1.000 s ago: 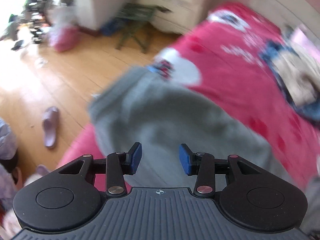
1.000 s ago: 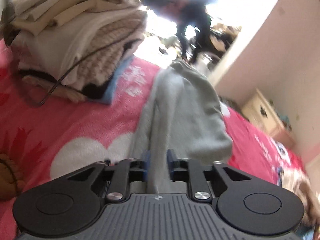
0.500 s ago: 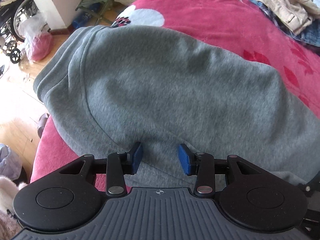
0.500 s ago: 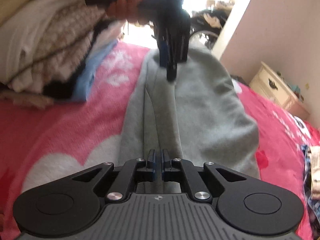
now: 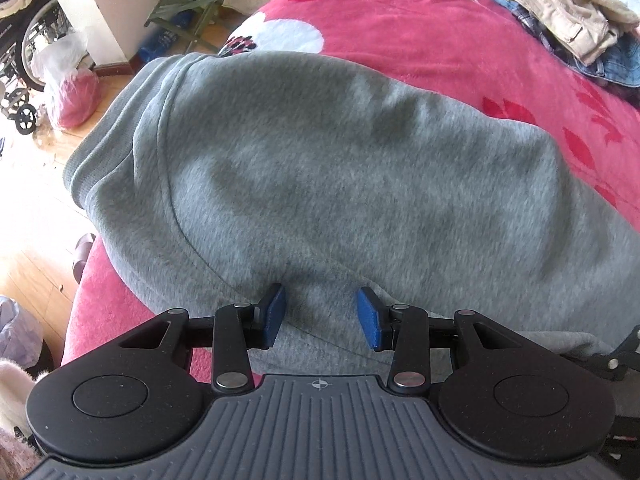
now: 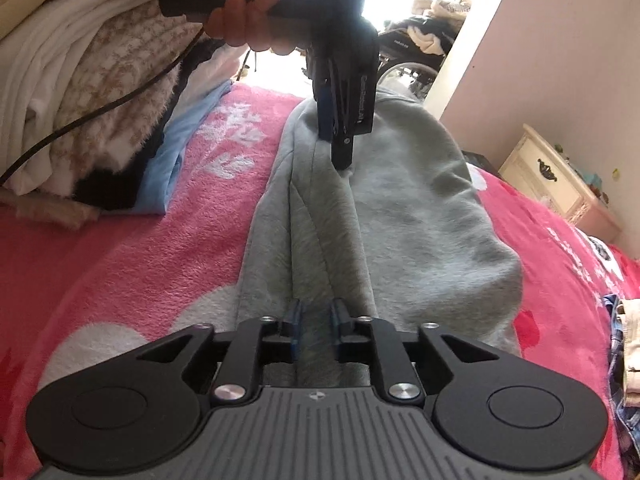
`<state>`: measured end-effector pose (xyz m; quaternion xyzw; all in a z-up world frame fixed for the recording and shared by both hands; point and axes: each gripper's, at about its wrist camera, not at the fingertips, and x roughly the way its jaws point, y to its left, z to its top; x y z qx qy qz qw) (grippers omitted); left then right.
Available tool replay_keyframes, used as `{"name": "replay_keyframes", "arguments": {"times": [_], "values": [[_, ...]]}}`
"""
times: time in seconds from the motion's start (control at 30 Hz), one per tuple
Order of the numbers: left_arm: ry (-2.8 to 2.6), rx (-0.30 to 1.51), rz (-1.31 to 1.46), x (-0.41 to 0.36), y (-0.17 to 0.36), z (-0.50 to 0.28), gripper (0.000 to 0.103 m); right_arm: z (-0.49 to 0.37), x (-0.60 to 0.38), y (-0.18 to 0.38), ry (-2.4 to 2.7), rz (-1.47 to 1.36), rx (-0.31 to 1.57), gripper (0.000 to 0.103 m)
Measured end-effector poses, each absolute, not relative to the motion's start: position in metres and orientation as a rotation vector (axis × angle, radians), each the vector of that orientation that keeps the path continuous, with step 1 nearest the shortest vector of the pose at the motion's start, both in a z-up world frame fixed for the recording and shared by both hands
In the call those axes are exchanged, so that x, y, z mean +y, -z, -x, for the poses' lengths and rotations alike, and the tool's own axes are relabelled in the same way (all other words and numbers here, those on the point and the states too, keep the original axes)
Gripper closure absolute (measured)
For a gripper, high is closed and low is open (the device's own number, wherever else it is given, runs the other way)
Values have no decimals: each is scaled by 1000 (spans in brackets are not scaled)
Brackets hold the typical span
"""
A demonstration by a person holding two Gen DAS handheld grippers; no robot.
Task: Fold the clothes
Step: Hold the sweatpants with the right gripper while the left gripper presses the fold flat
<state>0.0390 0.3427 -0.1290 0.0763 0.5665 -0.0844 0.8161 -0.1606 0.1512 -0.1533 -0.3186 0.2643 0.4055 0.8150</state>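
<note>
We have laid the grey sweatshirt down flat on the pink bed. Our right claw is opening and letting go (cloth between its pads); our left claw at 12 o'clock is half open, holding nothing.

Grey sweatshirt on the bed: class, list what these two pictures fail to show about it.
- Grey sweatshirt: its near edge, left wrist view, is hidden under the left tongs.
- Its far hem, right wrist view, is lost in window glare behind the left tongs.
- Fabric between the opening right tongs: whether still pinched cannot be told.
- Sleeves: folded out of sight, both views.
</note>
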Motion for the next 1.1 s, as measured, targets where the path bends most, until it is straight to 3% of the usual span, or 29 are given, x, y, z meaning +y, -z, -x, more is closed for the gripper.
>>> {"name": "replay_keyframes", "arguments": {"times": [0.5, 0.87, 0.97, 1.1], "values": [[189, 1197, -174, 342, 133, -38, 63, 160, 143, 150, -788, 658, 536, 82], [193, 1195, -178, 341, 134, -39, 62, 141, 149, 164, -801, 625, 654, 82], [193, 1195, -175, 341, 134, -39, 62, 143, 150, 163, -827, 629, 669, 98], [195, 1193, -172, 342, 134, -38, 62, 144, 152, 163, -841, 645, 674, 100]]}}
